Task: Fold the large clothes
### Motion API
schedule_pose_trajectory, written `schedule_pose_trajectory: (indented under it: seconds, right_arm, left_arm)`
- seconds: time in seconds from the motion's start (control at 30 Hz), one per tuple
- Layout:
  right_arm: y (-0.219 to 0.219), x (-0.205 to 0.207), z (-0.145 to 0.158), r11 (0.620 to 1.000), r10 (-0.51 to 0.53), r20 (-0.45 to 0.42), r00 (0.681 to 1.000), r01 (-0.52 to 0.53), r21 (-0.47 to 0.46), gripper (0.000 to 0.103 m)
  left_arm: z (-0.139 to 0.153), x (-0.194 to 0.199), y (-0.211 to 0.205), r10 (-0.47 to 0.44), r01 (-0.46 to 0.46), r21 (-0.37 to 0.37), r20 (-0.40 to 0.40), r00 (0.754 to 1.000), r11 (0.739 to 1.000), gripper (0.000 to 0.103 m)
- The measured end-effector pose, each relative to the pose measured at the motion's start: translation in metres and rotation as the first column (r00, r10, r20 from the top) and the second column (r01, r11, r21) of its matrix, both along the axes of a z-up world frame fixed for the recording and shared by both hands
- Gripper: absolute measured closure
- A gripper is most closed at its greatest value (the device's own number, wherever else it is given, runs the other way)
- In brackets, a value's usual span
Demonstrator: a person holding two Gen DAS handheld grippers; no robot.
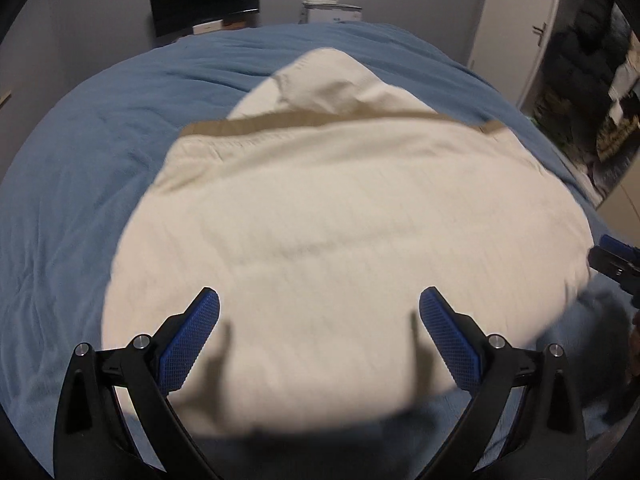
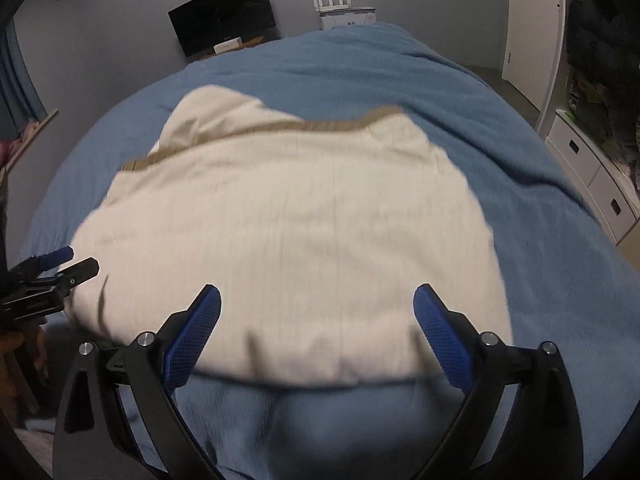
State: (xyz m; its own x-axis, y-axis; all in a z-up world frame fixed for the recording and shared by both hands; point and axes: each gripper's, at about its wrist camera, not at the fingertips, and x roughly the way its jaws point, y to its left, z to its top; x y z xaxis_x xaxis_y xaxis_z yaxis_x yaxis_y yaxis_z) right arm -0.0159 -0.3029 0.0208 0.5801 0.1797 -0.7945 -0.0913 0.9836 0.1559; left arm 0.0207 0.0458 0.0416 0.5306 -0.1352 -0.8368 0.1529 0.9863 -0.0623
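A cream garment (image 1: 340,220) with a tan band (image 1: 304,120) across its far part lies folded on the blue bedspread (image 1: 100,140). My left gripper (image 1: 319,300) hangs above its near edge, open, with nothing between the blue pads. In the right wrist view the same garment (image 2: 288,224) and its tan band (image 2: 336,122) lie ahead. My right gripper (image 2: 317,298) stands open over the near hem, empty. Each gripper shows at the edge of the other's view: the right gripper (image 1: 616,264) and the left gripper (image 2: 56,268).
The bedspread (image 2: 500,128) spreads around the garment on every side. Beyond the bed stand a dark monitor (image 2: 224,20) and a white router on a box (image 2: 340,8) against the grey wall. White drawers (image 2: 592,184) and a door (image 1: 524,32) lie to the right.
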Motion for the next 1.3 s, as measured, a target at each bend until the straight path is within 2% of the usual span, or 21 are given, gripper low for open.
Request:
schedule_pose_trajectory:
  seconds: [0.13,0.27,0.37,0.43,0.53,0.6,0.67,0.8,1.0,1.2,1.3]
  right_arm:
    - [0.012,-0.001,-0.017,0.998,0.039,0.030,0.999,-0.038,-0.051,0.010]
    - [0.032,0.004,-0.031,0.994,0.079,0.066,0.995,-0.074,-0.076,0.008]
    - [0.030,0.007,-0.038,0.993,0.076,0.068,0.995,-0.070,-0.091,0.008]
    - [0.018,0.005,-0.040,0.994,0.032,0.045,0.998,-0.027,-0.105,0.008]
    - [-0.010,0.009,-0.044,0.988,-0.089,0.001,0.996,0.089,-0.123,0.008]
    - [-0.036,0.011,-0.048,0.976,-0.198,-0.040,0.979,0.194,-0.100,0.008]
    - [-0.053,0.014,-0.052,0.965,-0.260,-0.077,0.963,0.257,-0.051,0.008]
    - [-0.052,0.016,-0.053,0.963,-0.267,-0.077,0.961,0.262,-0.062,0.008]
    - [-0.044,-0.003,-0.038,0.963,-0.259,-0.017,0.966,0.257,-0.077,0.008]
    - [-0.052,-0.022,-0.018,0.953,-0.289,0.051,0.956,0.292,-0.076,0.008]
    - [-0.059,-0.029,-0.014,0.947,-0.313,0.050,0.948,0.316,-0.059,0.008]
  left_arm:
    - [-0.018,-0.003,-0.009,-0.009,0.010,0.015,-0.025,1.000,1.000,0.007]
    - [-0.030,-0.001,-0.006,-0.021,0.021,0.045,-0.005,1.000,0.999,0.005]
    - [-0.035,0.000,-0.002,-0.003,0.004,0.059,-0.009,1.000,0.998,0.005]
    - [-0.036,0.000,0.005,0.025,-0.024,0.057,-0.019,1.000,0.998,0.005]
    - [-0.038,0.000,0.022,0.096,-0.094,0.048,-0.041,0.995,0.994,0.005]
    - [-0.038,-0.001,0.031,0.140,-0.138,0.049,-0.051,0.989,0.989,0.005]
    - [-0.040,-0.001,0.043,0.188,-0.185,0.041,-0.066,0.980,0.982,0.005]
    - [-0.040,-0.001,0.050,0.219,-0.217,0.035,-0.071,0.973,0.976,0.005]
    - [-0.027,-0.012,0.056,0.242,-0.243,-0.022,-0.010,0.970,0.970,0.007]
    - [-0.014,-0.026,0.063,0.296,-0.296,-0.016,0.030,0.955,0.955,0.007]
    - [-0.011,-0.029,0.072,0.332,-0.331,-0.039,0.020,0.943,0.943,0.007]
